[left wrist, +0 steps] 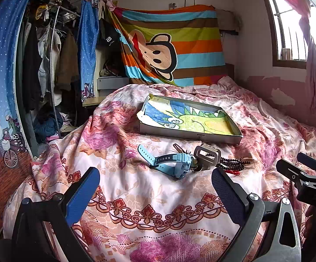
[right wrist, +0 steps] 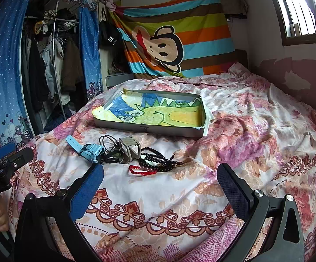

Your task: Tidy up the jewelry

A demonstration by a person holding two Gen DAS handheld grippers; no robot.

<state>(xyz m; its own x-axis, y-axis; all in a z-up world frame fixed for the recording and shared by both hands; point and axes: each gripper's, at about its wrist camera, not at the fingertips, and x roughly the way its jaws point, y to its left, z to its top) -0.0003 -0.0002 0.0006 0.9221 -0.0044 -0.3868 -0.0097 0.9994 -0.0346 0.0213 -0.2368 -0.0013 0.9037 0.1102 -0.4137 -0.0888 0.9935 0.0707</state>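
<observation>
A pile of jewelry lies on the floral bedspread: a light blue watch [left wrist: 169, 163] [right wrist: 88, 149], a grey metal buckle piece [left wrist: 208, 154] [right wrist: 129, 149], dark bead strings [left wrist: 232, 163] [right wrist: 158, 158], a red cord bracelet [right wrist: 142, 170] and black loops [right wrist: 111, 150]. Behind the pile sits a shallow box [left wrist: 234, 139] [right wrist: 193, 132] lined with a green and yellow drawing. My left gripper [left wrist: 155, 187] is open and empty, just short of the watch. My right gripper [right wrist: 160, 185] is open and empty, just short of the red bracelet.
The bed [right wrist: 256, 120] fills the view, with a striped monkey sheet [left wrist: 171, 43] hung at its head. A clothes rack with blue curtains [left wrist: 88, 50] stands to the left. A window [left wrist: 293, 32] and wall are on the right.
</observation>
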